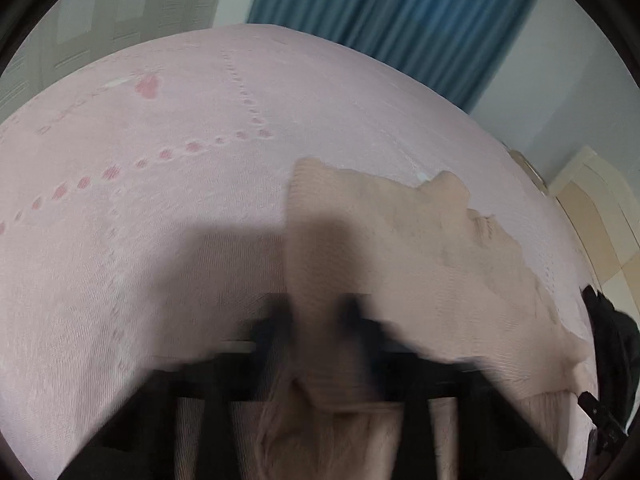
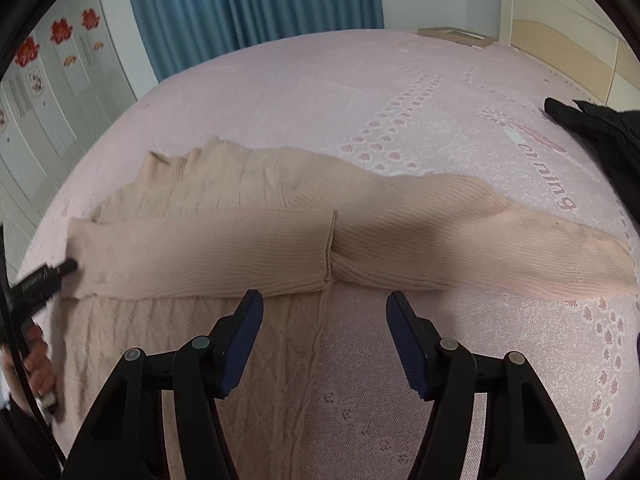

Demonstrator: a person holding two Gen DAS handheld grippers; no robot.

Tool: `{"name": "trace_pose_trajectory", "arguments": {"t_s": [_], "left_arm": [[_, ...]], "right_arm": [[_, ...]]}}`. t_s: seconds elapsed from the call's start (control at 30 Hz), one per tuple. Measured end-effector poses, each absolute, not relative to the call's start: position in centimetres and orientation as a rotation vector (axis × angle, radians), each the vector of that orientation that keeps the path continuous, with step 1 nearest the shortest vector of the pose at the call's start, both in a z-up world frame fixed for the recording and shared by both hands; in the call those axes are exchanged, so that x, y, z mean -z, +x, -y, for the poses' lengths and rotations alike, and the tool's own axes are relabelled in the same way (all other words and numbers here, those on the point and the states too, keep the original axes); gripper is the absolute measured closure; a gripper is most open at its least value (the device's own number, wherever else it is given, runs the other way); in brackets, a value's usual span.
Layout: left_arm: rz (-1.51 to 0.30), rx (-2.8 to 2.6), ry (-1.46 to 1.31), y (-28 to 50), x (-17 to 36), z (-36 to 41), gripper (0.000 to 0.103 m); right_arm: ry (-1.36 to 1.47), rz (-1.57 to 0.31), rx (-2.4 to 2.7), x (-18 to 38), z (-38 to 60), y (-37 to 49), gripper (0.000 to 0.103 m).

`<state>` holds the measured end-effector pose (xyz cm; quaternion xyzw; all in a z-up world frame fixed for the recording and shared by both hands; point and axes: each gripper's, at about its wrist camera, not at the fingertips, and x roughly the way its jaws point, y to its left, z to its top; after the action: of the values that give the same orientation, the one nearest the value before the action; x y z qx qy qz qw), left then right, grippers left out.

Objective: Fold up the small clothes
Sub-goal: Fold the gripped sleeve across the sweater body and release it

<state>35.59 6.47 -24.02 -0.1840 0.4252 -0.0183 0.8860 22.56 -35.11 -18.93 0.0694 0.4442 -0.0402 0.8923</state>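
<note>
Right wrist view: a soft beige knitted sweater (image 2: 224, 200) lies flat on the pink patterned bed cover (image 2: 360, 92). The right gripper (image 2: 324, 312) hangs wide apart, holding nothing. The left gripper (image 1: 320, 312) pinches the sweater's sleeve.

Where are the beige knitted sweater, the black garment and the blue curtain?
Beige knitted sweater (image 2: 224, 184): right wrist view, chest.
Black garment (image 2: 600, 128): right wrist view, middle.
Blue curtain (image 2: 248, 4): right wrist view, folds.

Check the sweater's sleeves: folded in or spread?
One each. One sleeve lies folded across the sweater; the other sleeve is spread on the bed.
</note>
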Motion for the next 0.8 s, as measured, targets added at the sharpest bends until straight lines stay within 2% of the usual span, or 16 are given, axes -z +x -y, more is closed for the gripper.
{"name": "trace_pose_trajectory", "arguments": {"t_s": [0.1,0.27,0.4,0.47,0.63,0.73,0.8], "left_arm": [[-0.807,-0.042,-0.356,34.1,22.8,-7.7,0.093],[-0.82,-0.032,-0.352,33.6,23.2,-8.1,0.09],[-0.809,-0.014,-0.338,32.1,22.6,-7.7,0.056],[-0.809,0.014,-0.289,30.9,22.2,-6.7,0.052],[-0.854,0.046,-0.168,27.9,22.1,-2.9,0.05],[-0.868,0.065,-0.104,25.9,22.6,-0.7,0.041],[-0.876,0.046,-0.053,25.2,23.2,0.3,0.039]], "right_arm": [[0.127,-0.933,0.085,19.4,34.7,22.8,0.04],[0.148,-0.955,0.066,20.2,34.4,23.3,0.04],[0.139,-1.002,0.064,21.1,34.0,23.8,0.041],[0.131,-1.008,0.073,21.2,34.0,23.9,0.041],[0.171,-0.985,0.088,20.6,35.0,23.3,0.041],[0.182,-0.951,0.098,19.5,35.7,22.6,0.041],[0.196,-0.921,0.114,18.6,36.4,21.9,0.041]]}}
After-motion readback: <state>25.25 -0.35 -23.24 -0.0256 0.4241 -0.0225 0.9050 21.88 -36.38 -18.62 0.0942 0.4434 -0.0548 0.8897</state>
